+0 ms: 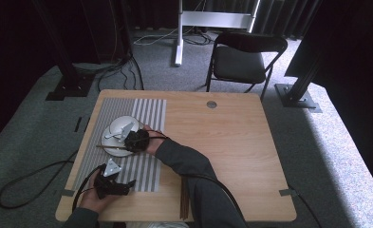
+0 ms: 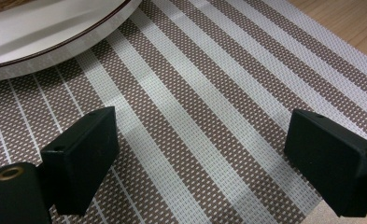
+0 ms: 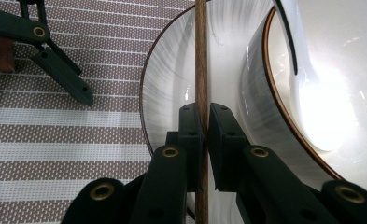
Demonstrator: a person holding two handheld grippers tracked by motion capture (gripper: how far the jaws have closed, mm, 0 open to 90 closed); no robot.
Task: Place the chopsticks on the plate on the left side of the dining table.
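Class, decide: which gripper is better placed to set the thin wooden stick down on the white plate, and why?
Right. The right gripper already clamps the thin wooden stick over the white brown-rimmed plate; the left gripper hangs open above the striped mat.

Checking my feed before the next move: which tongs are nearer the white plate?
Right. The right tongs are over the white plate, shut on a wooden chopstick. The left tongs are open over the striped placemat, beside the plate.

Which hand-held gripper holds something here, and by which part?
The right hand-held gripper is shut on a thin wooden stick, pinched partway along its length, above the white plate. The left hand-held gripper is open over the striped mat, holding nothing.
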